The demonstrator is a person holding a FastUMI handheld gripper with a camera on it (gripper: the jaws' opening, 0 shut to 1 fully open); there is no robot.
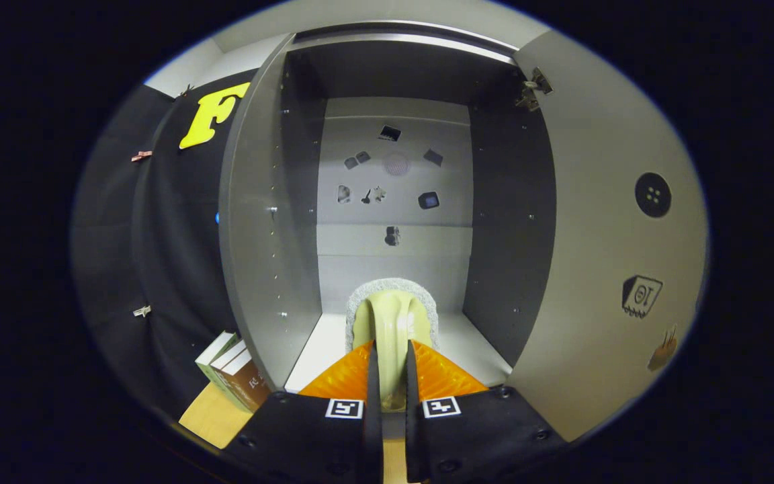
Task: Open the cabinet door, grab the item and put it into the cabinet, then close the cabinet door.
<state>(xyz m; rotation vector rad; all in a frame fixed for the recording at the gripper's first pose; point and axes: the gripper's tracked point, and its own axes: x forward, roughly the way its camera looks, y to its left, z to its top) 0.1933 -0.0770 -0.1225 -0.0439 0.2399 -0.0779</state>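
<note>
Nearest, gripper [387, 376] with both fingers [371, 396] closed tight on the handle of a cream brush [392, 323], pressing it from either side. Brush handle running forward from between the fingers, arching up and ending in a rounded head edged with grey bristle; head just ahead of the fingertips, over the front edge of the cabinet floor [320, 349]. Whether resting on that floor or hanging just above it: cannot tell.

Left of the gripper, outside the cabinet, a few books [232, 373] leaning together on a pale wooden surface [209, 417], near its far edge, against the black booth wall [158, 235].

Cabinet [394, 74] open, both doors swung wide: left door [252, 222] grey, edge-on; right door [602, 235] grey, carrying a dark round button-like knob [652, 195] and small stickers [641, 296] lower down, hinge [533, 87] at its upper inner corner.

Farthest, cabinet back panel [394, 262], pale grey, scattered with small dark stickers [390, 133] above a horizontal seam.
</note>
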